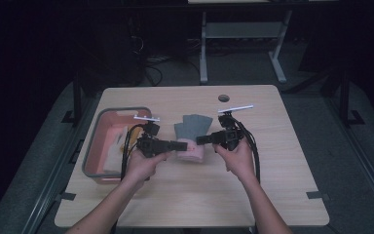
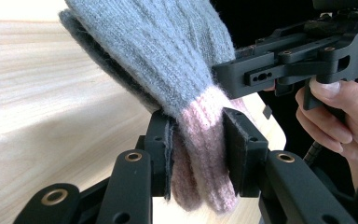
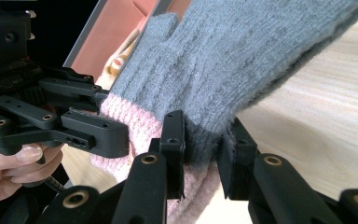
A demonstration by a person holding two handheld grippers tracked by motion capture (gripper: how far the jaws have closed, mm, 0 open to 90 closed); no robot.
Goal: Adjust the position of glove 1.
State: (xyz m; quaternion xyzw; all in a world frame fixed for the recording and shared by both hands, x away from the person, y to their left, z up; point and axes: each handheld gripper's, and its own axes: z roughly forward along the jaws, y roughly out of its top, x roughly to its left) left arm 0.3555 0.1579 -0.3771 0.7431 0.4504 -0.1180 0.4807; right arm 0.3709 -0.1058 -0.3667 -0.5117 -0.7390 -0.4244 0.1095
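both of my jaw pairs are clenched on the pink cuff of the grey glove (image 2: 168, 56): left gripper (image 2: 198, 140) from one side, right gripper (image 3: 203, 144) from the other, over the wooden table (image 1: 272, 161) beside the pink bin (image 1: 97, 141).

tongs (image 1: 191, 142): black, brass-ringed pivots | black cables | white-edged top plates | forearms unsleeved
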